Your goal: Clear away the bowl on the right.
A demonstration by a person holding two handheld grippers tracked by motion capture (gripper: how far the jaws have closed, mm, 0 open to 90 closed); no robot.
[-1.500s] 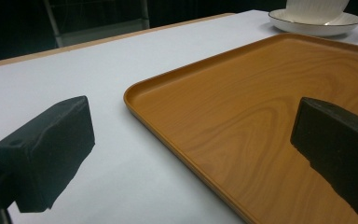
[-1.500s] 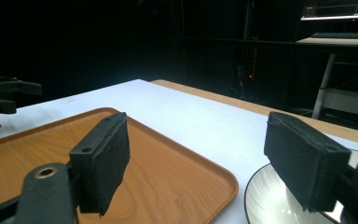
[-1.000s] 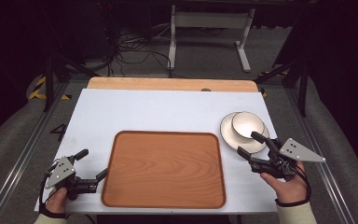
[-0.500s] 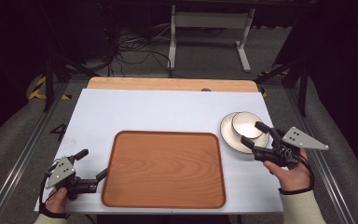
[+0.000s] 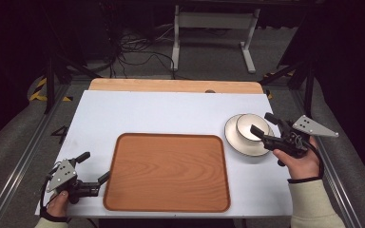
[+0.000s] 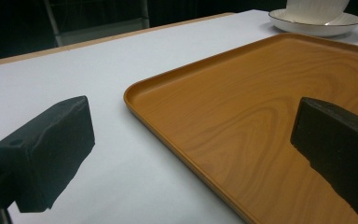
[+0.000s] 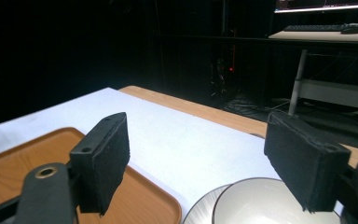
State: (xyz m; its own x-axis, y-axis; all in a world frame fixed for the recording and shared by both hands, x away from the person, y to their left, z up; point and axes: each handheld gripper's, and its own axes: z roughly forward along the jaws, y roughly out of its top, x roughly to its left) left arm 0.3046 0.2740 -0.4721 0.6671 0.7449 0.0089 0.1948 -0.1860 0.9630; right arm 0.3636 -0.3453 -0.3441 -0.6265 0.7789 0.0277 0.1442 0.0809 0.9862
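A cream bowl point(image 5: 248, 127) sits on a white plate point(image 5: 237, 142) at the table's right. My right gripper point(image 5: 262, 123) hovers open just over the bowl's right rim, its jaws apart and holding nothing. In the right gripper view the bowl point(image 7: 261, 205) and plate point(image 7: 200, 211) lie below the open right gripper point(image 7: 205, 158). A wooden tray point(image 5: 166, 171) lies empty at the front centre. My left gripper point(image 5: 94, 166) rests open at the tray's left edge. In the left gripper view the left gripper point(image 6: 191, 140) straddles the rim of the tray point(image 6: 261, 107).
The white table top point(image 5: 161, 114) has a bare wooden strip point(image 5: 171, 85) along its far edge. Beyond it stand a metal frame and cables on the floor. The plate point(image 6: 317, 24) with the bowl point(image 6: 314, 7) lies past the tray's far corner.
My right gripper has lifted and moved away from the person, from beside the plate's near edge to over the bowl. The left gripper has stayed put.
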